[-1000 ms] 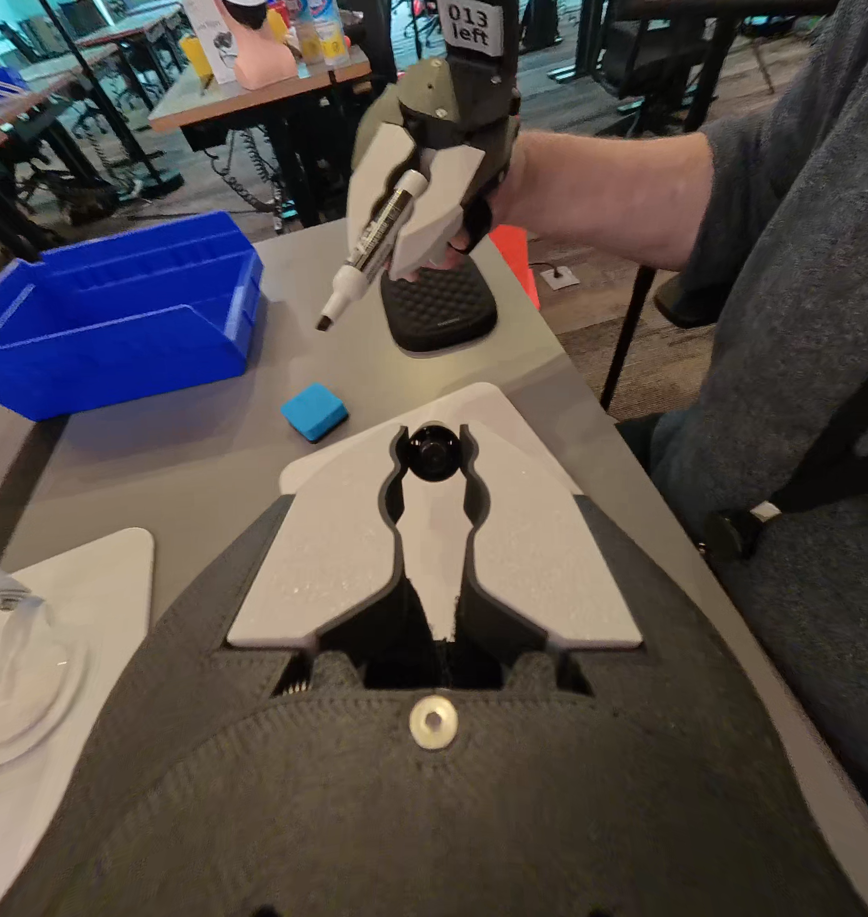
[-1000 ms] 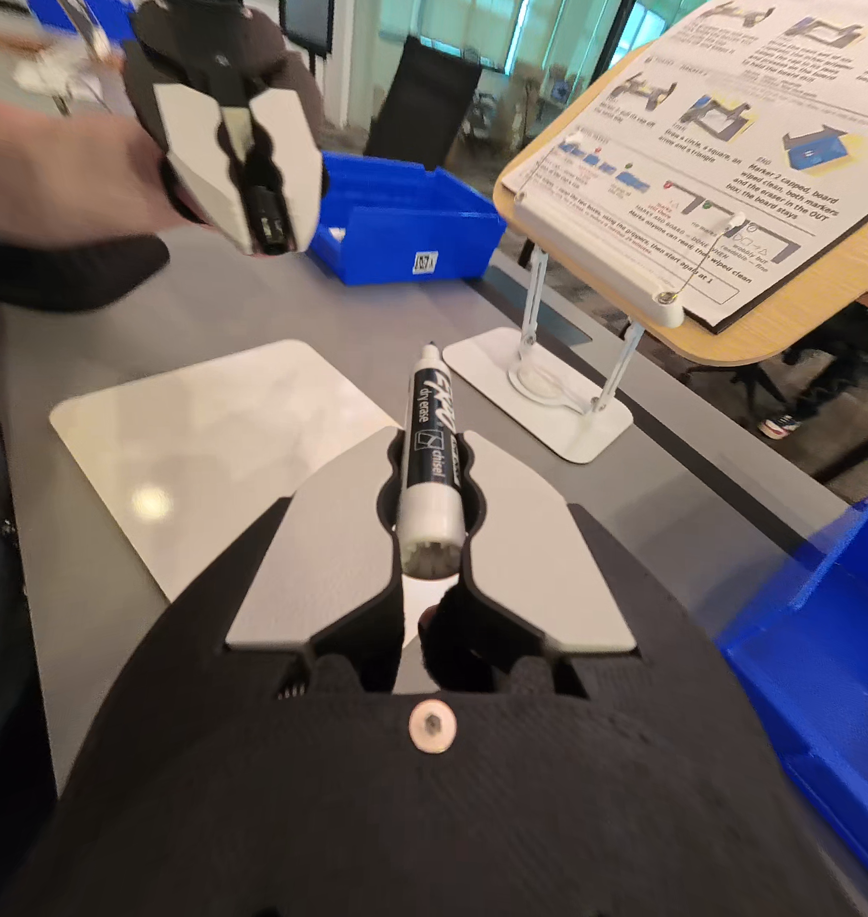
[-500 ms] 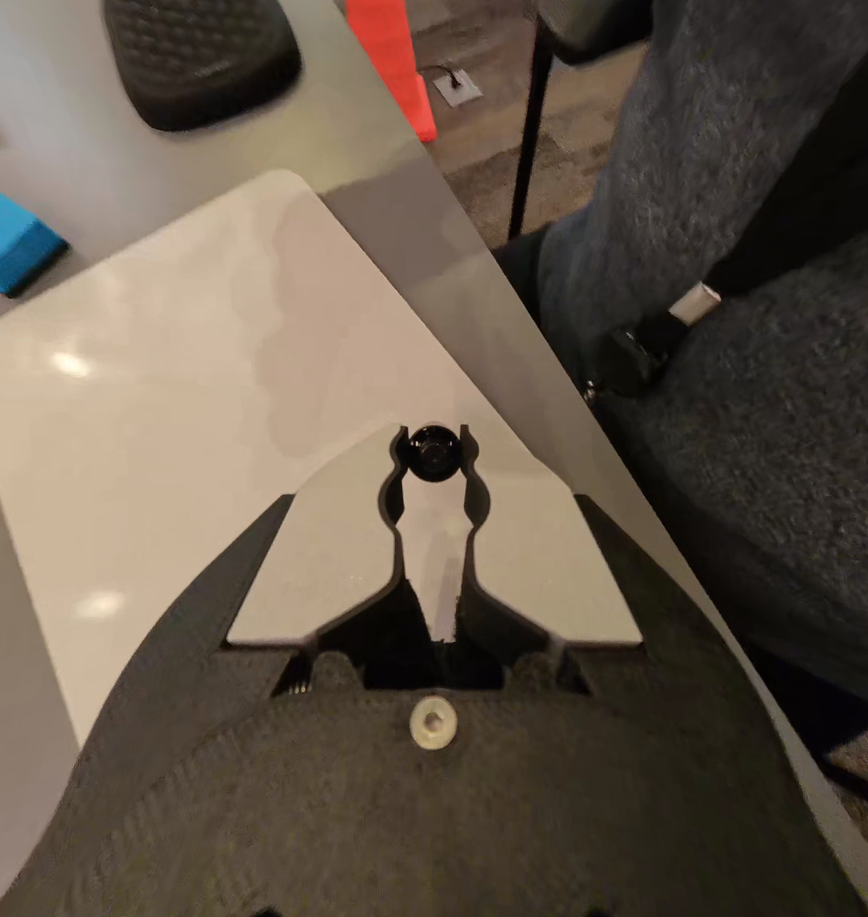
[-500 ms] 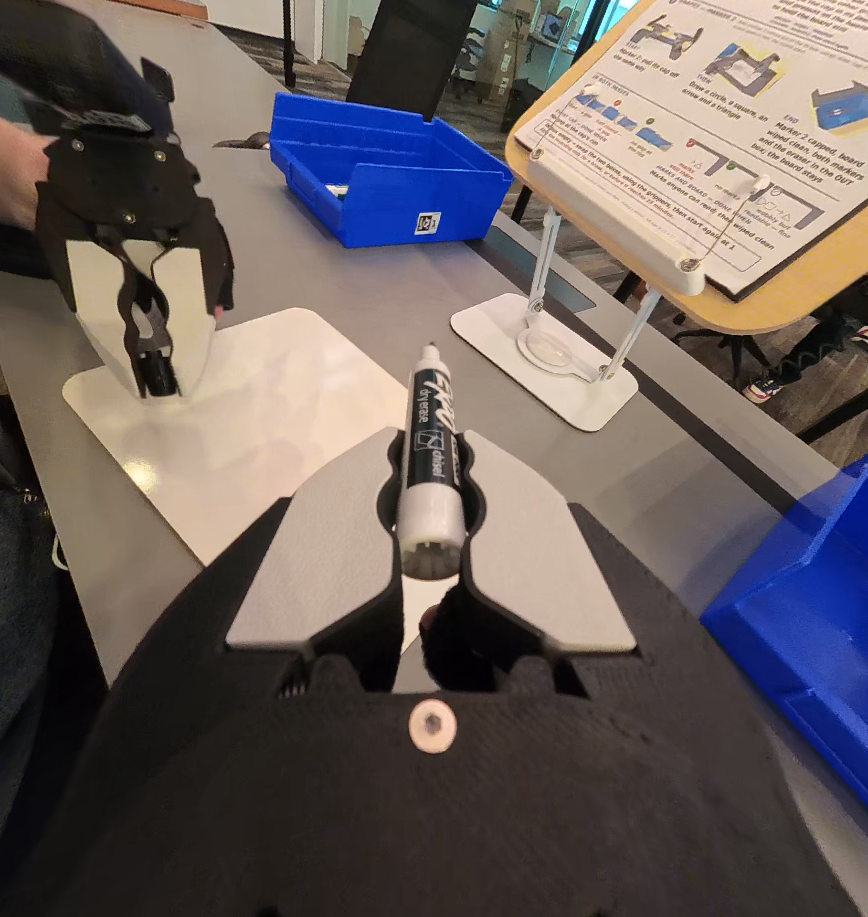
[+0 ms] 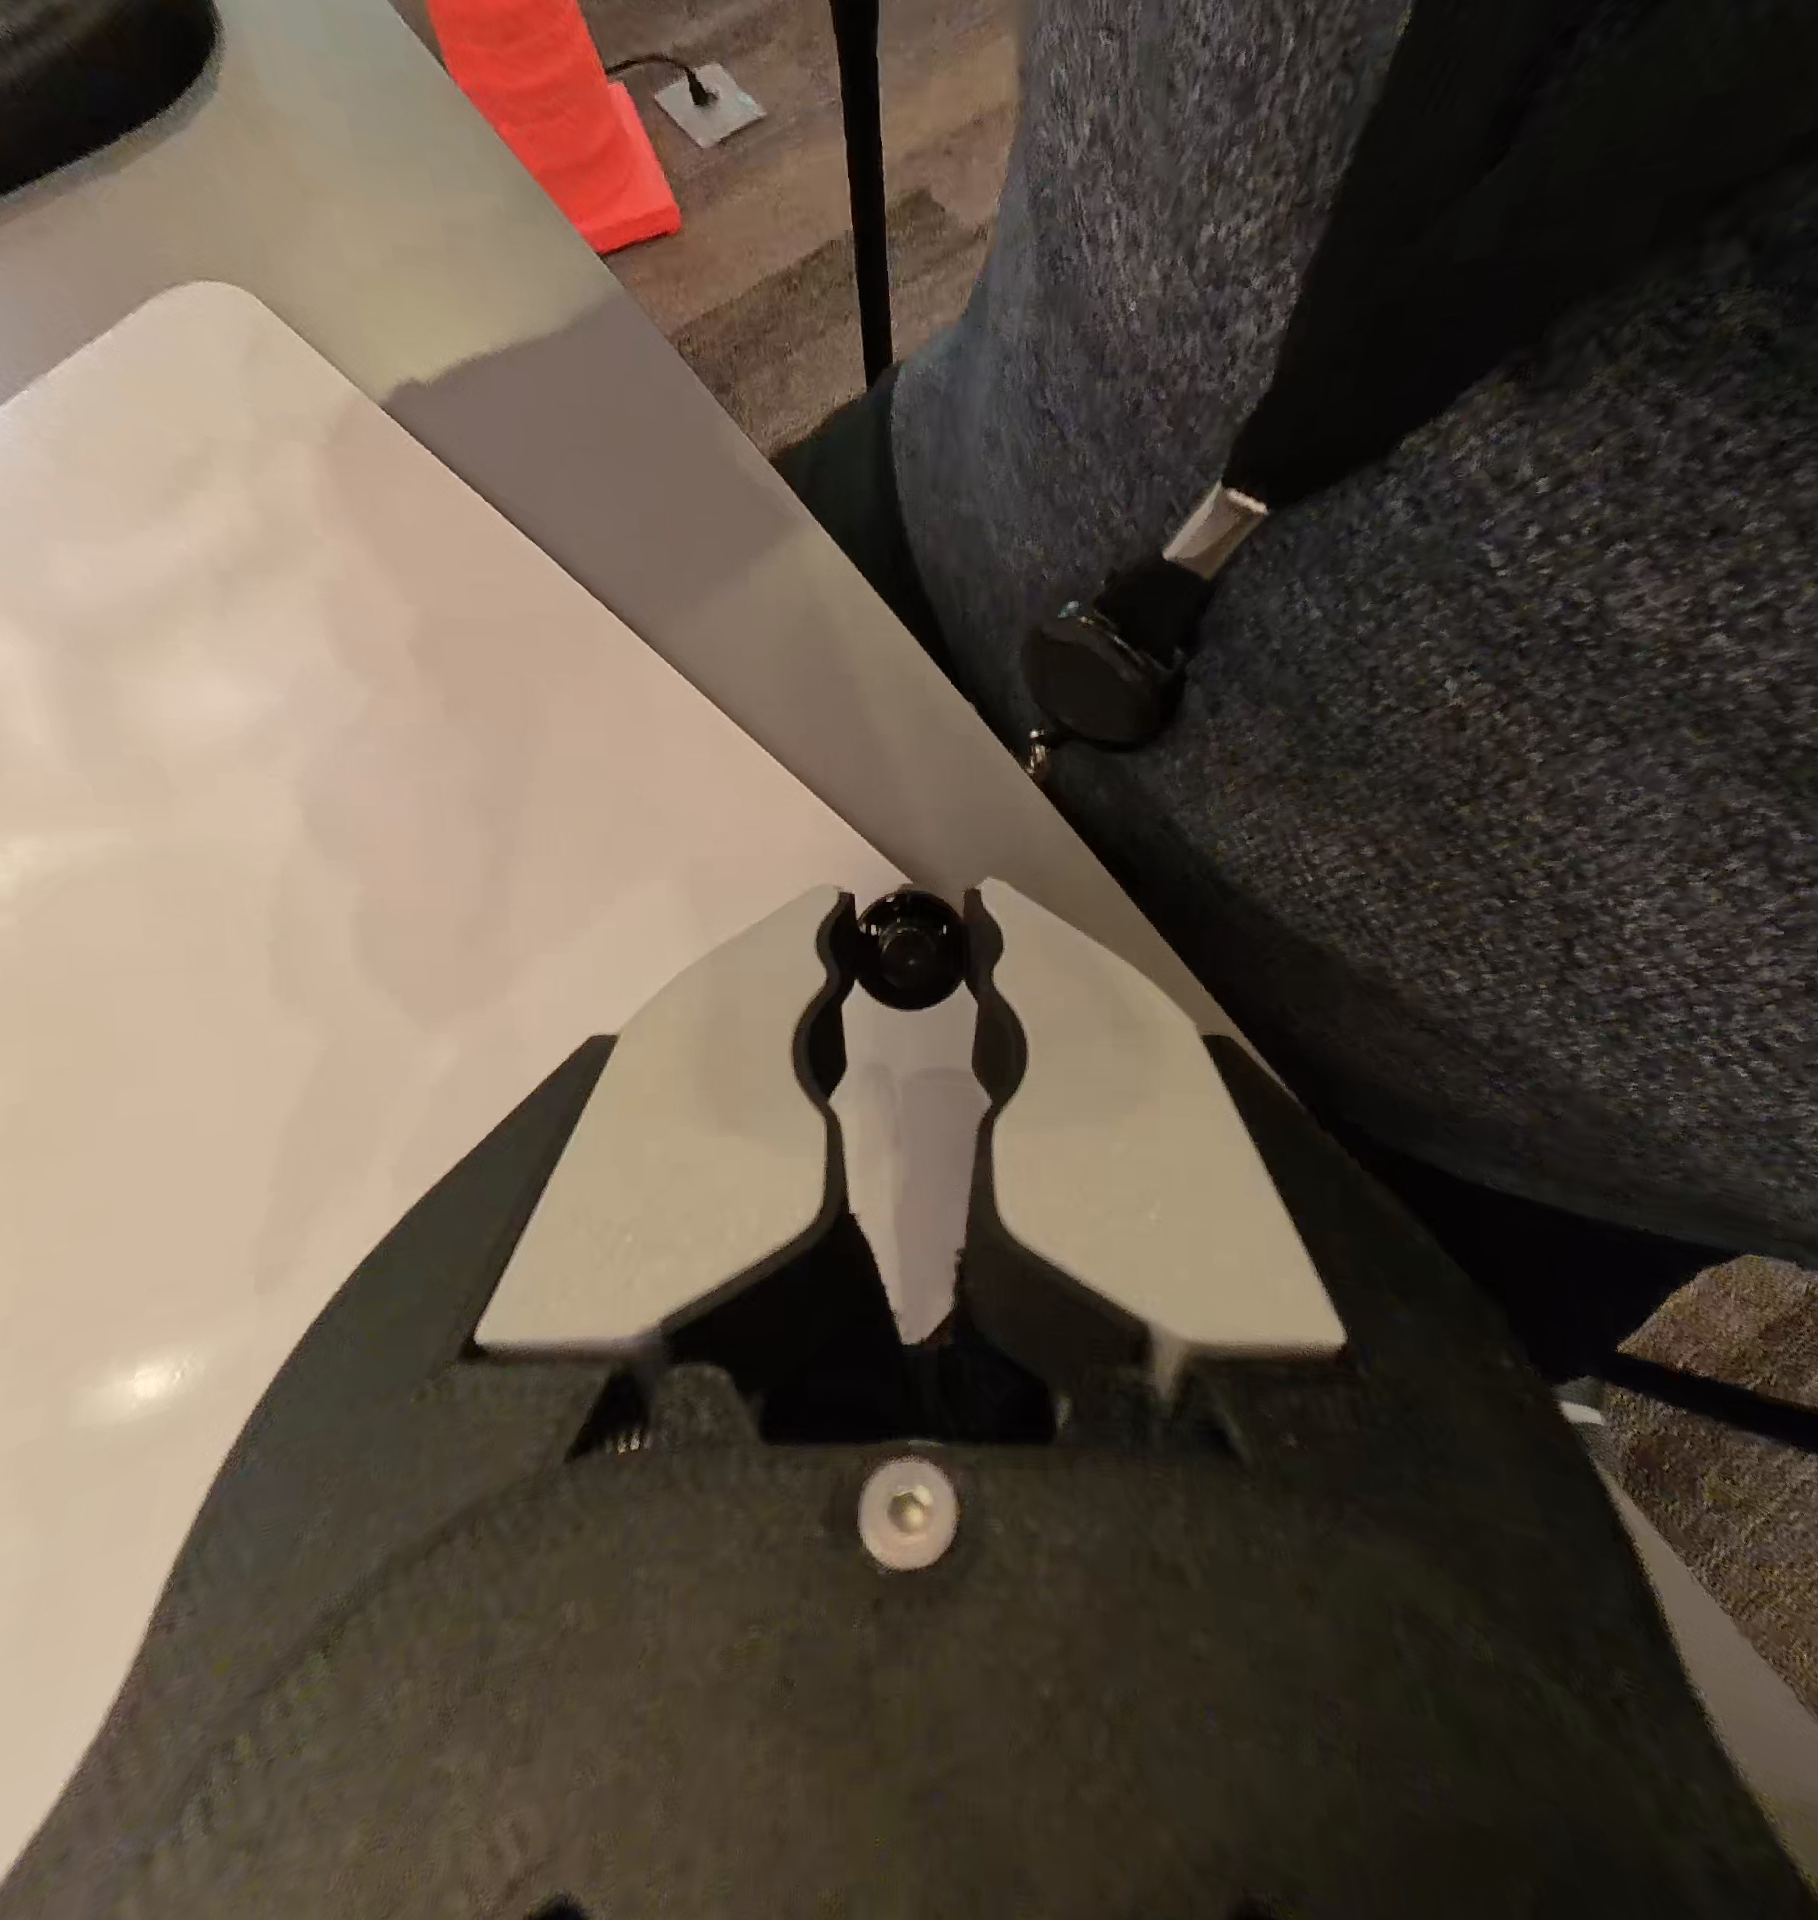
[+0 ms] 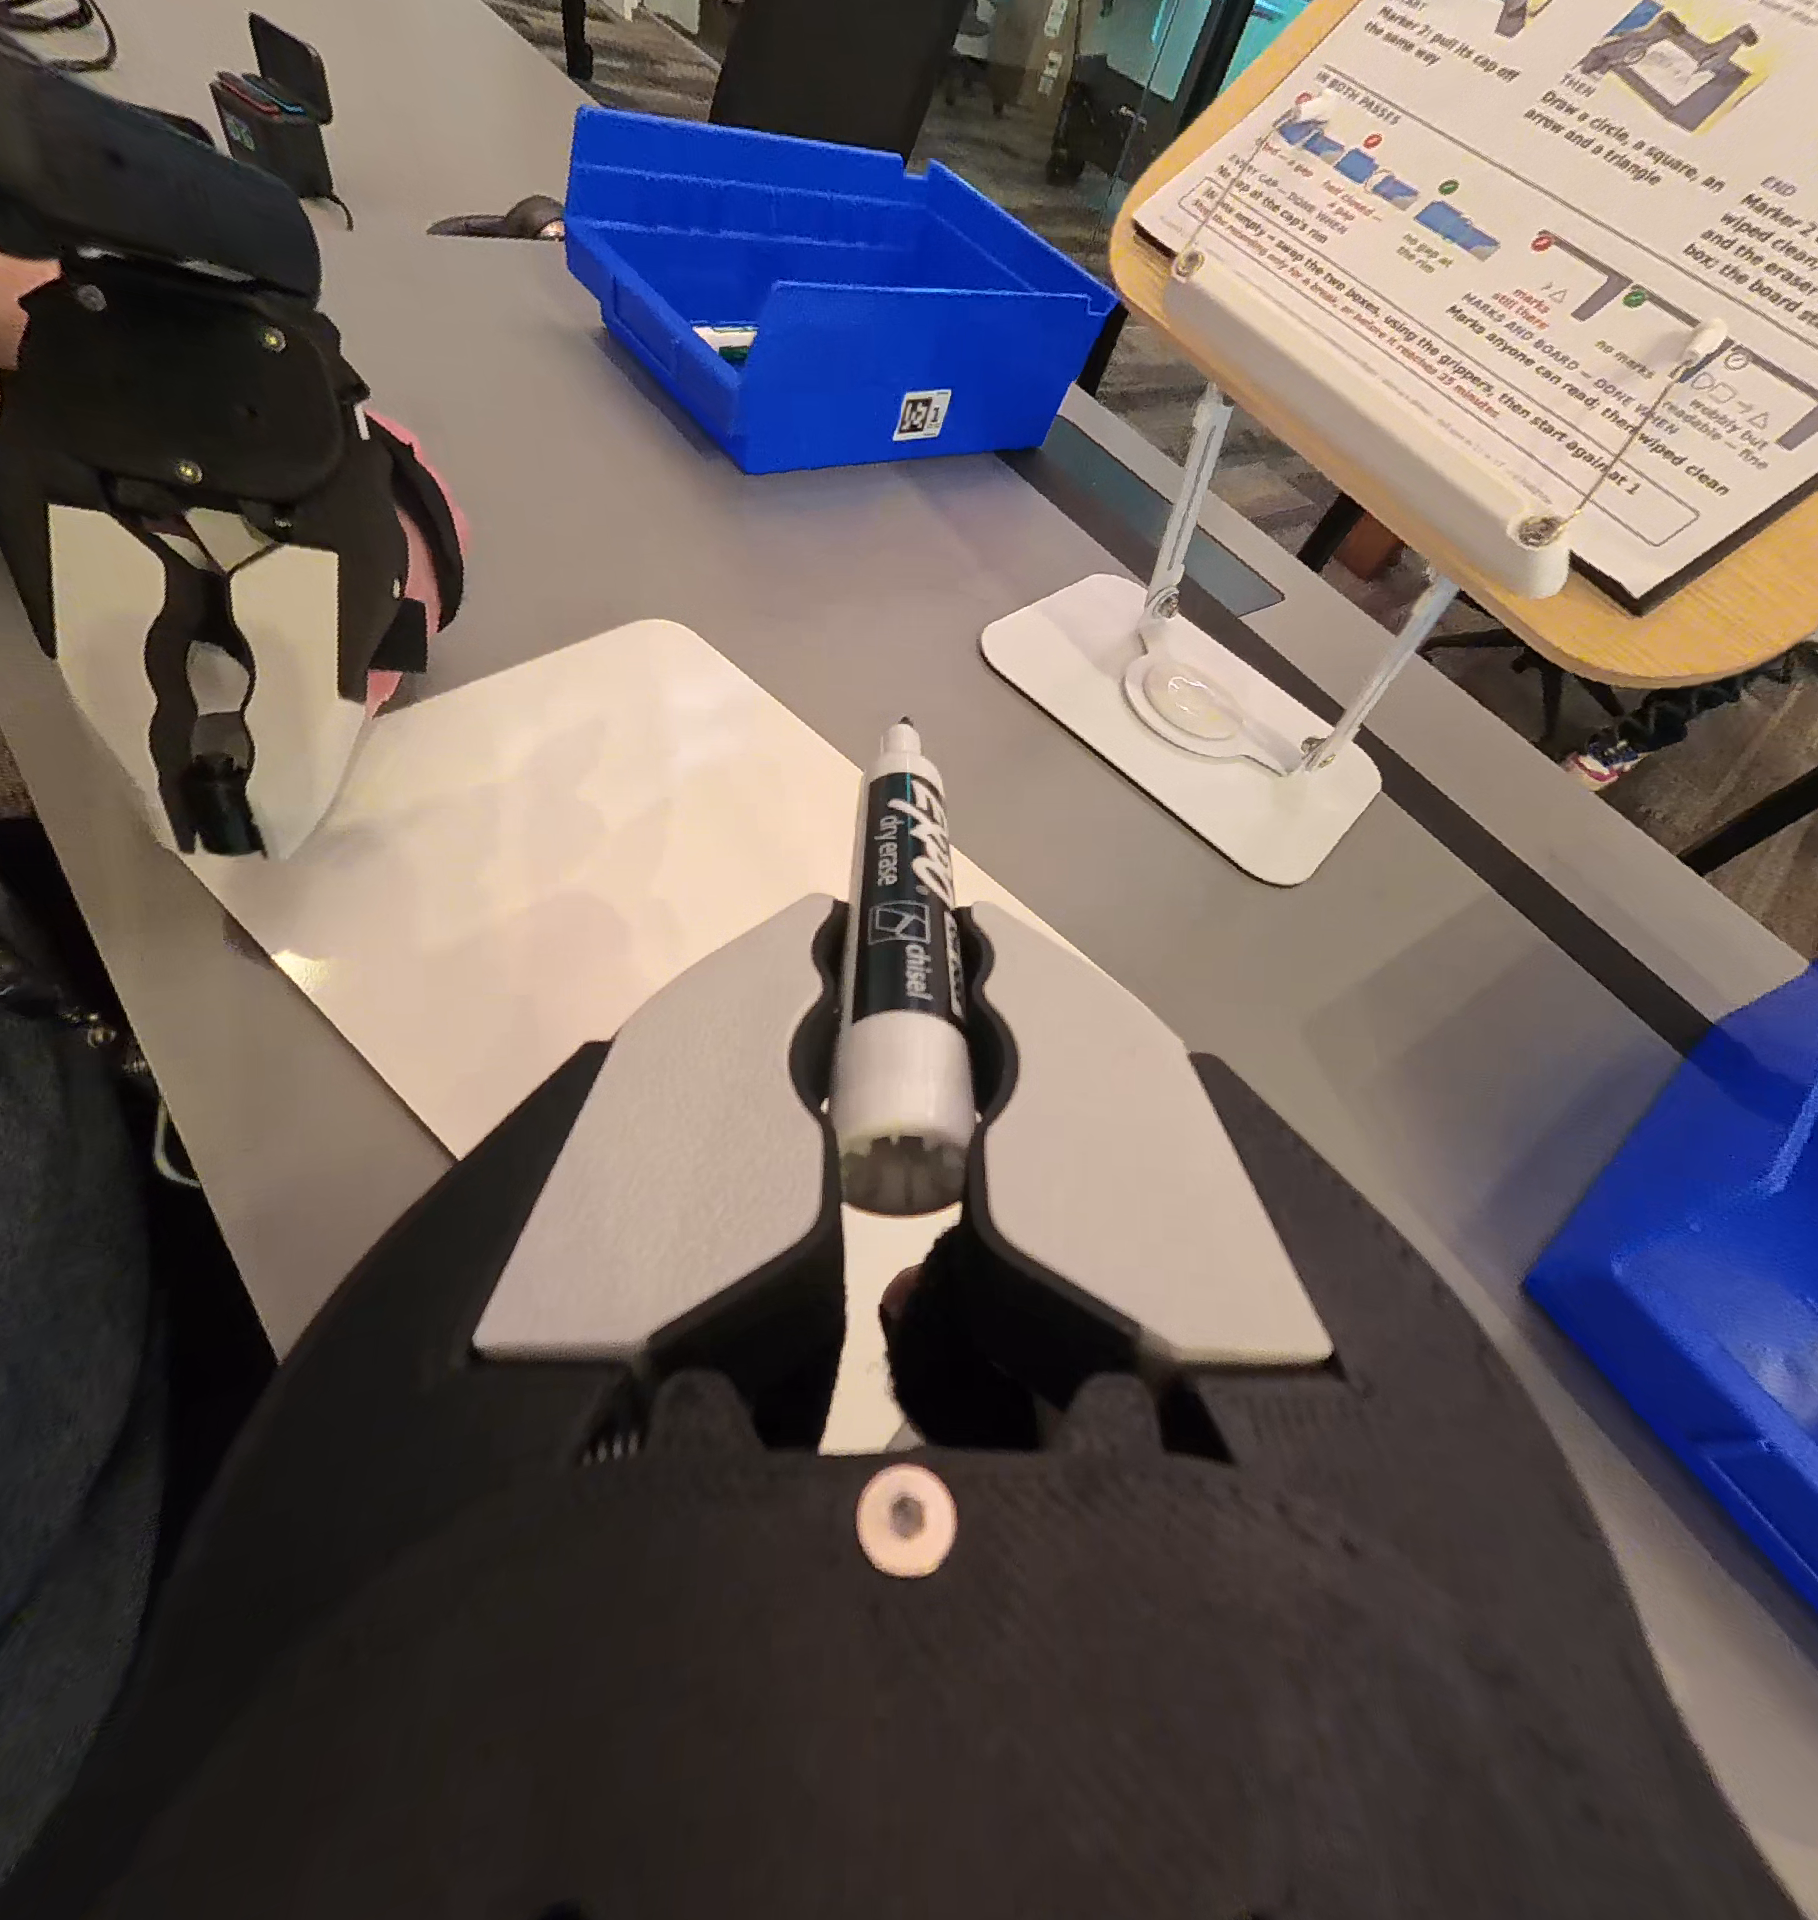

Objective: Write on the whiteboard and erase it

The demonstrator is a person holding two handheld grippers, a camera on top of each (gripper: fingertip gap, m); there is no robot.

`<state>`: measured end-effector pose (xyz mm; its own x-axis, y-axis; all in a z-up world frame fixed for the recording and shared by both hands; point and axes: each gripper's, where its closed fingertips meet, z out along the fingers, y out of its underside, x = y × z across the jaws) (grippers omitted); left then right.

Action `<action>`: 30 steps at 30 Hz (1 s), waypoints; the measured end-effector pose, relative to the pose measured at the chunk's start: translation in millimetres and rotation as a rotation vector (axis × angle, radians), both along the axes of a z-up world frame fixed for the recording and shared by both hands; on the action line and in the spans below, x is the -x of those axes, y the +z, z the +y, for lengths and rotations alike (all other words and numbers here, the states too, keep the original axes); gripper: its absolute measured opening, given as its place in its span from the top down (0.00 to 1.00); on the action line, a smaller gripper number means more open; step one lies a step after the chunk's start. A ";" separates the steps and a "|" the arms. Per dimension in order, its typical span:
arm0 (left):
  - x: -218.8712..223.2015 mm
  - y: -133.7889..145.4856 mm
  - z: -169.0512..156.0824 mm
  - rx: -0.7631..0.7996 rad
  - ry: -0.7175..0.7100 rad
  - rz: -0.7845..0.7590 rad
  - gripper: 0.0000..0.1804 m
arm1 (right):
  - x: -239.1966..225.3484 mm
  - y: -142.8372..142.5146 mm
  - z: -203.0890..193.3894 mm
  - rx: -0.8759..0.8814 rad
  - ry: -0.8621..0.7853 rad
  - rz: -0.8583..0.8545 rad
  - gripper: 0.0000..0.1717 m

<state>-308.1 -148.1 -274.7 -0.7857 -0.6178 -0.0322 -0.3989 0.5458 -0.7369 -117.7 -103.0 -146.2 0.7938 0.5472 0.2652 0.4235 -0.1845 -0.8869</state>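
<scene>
Over the whiteboard, my right jaws gripped the uncapped marker and my left jaws pinched its black cap; a tilted tip risked skipping.

Grey table; on it: whiteboard, blue bin, white stand base, second blue bin

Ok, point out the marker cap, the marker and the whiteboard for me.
marker cap (image 5: 907,951): left wrist view, its round black end between the fingertips.
marker (image 6: 900,935): right wrist view, the black barrel.
whiteboard (image 6: 572,831): right wrist view, bare white surface.
</scene>
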 end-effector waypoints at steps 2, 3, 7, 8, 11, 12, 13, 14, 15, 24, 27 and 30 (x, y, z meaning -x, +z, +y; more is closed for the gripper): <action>3.1 -5.6 0.4 -0.037 -0.006 0.015 0.89 | 6.3 1.1 2.3 -0.001 0.001 -0.005 0.88; 4.8 -7.7 -0.5 -0.047 -0.011 0.024 0.89 | 9.8 1.9 4.3 -0.001 0.003 -0.006 0.88; 7.3 -12.3 0.6 -0.057 -0.006 0.043 0.89 | 27.3 1.7 16.5 0.000 0.044 -0.004 0.88; 7.7 -14.7 1.9 -0.058 -0.001 0.053 0.89 | 30.8 -0.4 21.2 0.005 0.054 -0.005 0.88; 9.4 -18.6 2.3 -0.038 -0.004 0.076 0.89 | 39.7 -9.1 37.2 0.011 0.085 0.016 0.88; 9.6 -18.5 1.7 -0.020 -0.007 0.079 0.89 | 41.6 -12.9 42.2 0.013 0.094 0.025 0.88; 9.1 -18.5 1.8 -0.009 -0.008 0.078 0.89 | 42.5 -16.3 46.8 0.011 0.101 0.033 0.88; 9.1 -18.6 2.1 0.001 -0.008 0.081 0.89 | 42.5 -19.8 50.8 0.014 0.104 0.045 0.88; 8.9 -18.7 2.8 0.009 -0.005 0.086 0.89 | 41.5 -22.8 54.2 0.018 0.104 0.062 0.88; 10.3 -18.0 0.0 0.004 -0.007 0.079 0.89 | 24.5 -23.1 55.3 0.016 0.057 0.103 0.88; 10.0 -18.3 -1.1 -0.005 -0.003 0.081 0.89 | 26.6 -23.7 51.8 0.011 0.051 0.106 0.88; 12.2 -18.1 -3.5 -0.028 -0.011 0.080 0.89 | 35.2 -22.8 45.5 0.010 0.038 0.098 0.88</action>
